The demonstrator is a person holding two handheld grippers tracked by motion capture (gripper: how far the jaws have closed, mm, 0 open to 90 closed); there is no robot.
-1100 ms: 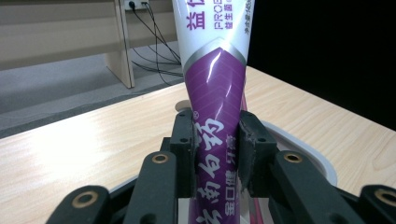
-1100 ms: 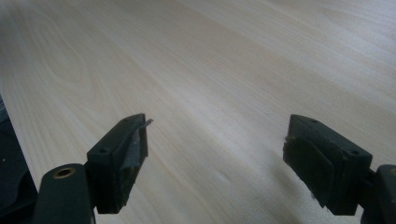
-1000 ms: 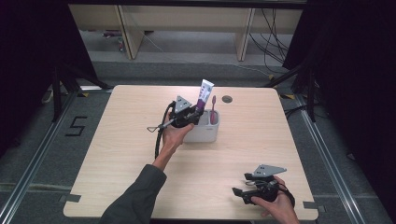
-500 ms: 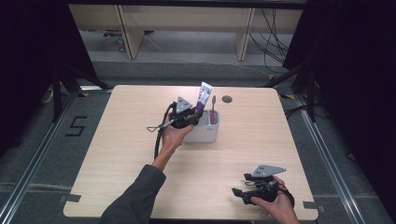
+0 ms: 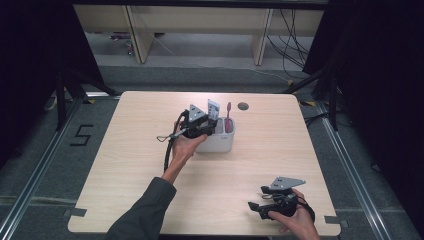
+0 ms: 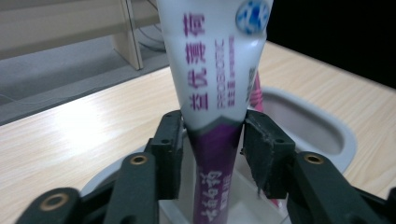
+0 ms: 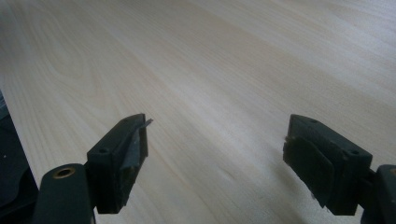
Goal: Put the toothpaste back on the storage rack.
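A white and purple toothpaste tube (image 5: 214, 109) (image 6: 215, 70) stands upright in a white holder (image 5: 218, 143) (image 6: 327, 126) at the table's middle, beside a pink toothbrush (image 5: 228, 115) (image 6: 256, 93). My left gripper (image 5: 212, 127) (image 6: 212, 126) reaches over the holder from the left. Its jaws have just been opening and flank the tube's purple lower part, which stands loose between them. My right gripper (image 5: 255, 207) (image 7: 215, 135) rests low at the table's near right corner, held in a hand, jaws wide apart with only bare wood between them.
The light wooden table (image 5: 140, 170) has a round cable hole (image 5: 243, 106) behind the holder. A black cable loops from the left gripper over the table's left half. Wooden shelving legs and cables stand on the floor beyond the far edge.
The left jaws have spread apart and the toothpaste tube has sunk lower into the holder. Neither hand has shifted.
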